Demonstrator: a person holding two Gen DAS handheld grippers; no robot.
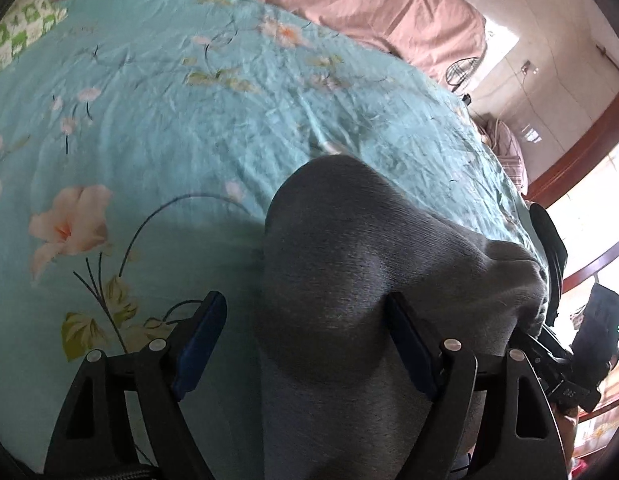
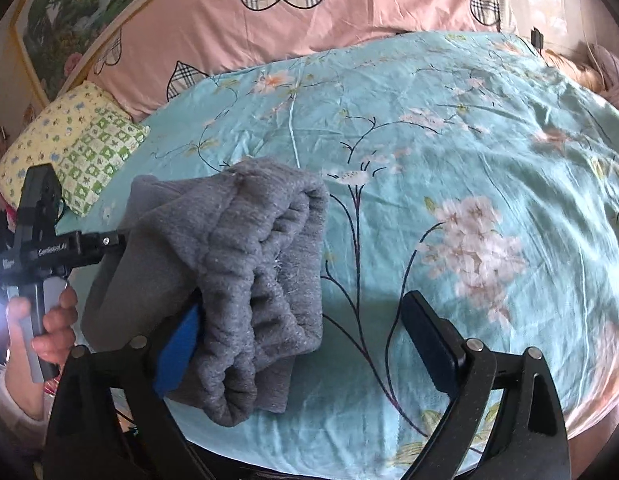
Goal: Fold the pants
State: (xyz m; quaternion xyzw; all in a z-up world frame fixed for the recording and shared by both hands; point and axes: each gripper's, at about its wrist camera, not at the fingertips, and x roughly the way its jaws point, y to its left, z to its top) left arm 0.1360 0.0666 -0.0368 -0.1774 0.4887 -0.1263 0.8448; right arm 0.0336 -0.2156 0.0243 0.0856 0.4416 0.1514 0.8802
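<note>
While my left gripper [image 1: 305, 320] stands with fingers spread around the grey pants [image 1: 349, 280], my right gripper [image 2: 305, 320] gapes too, its blue finger [image 2: 177, 344] under the folded bundle above the floral bedsheet [image 2: 469, 140].

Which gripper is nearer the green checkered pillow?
Left. The left gripper is just beside the green checkered pillow; the right gripper sits farther off, past the grey pants.

The gray pants [image 2: 245, 272] bunch at the bed's [image 2: 449, 128] near left edge, filling the way ahead of the left tongs [image 1: 305, 344]; rightward, flat floral sheet runs clear up to the pink pillow [image 2: 309, 12]
</note>
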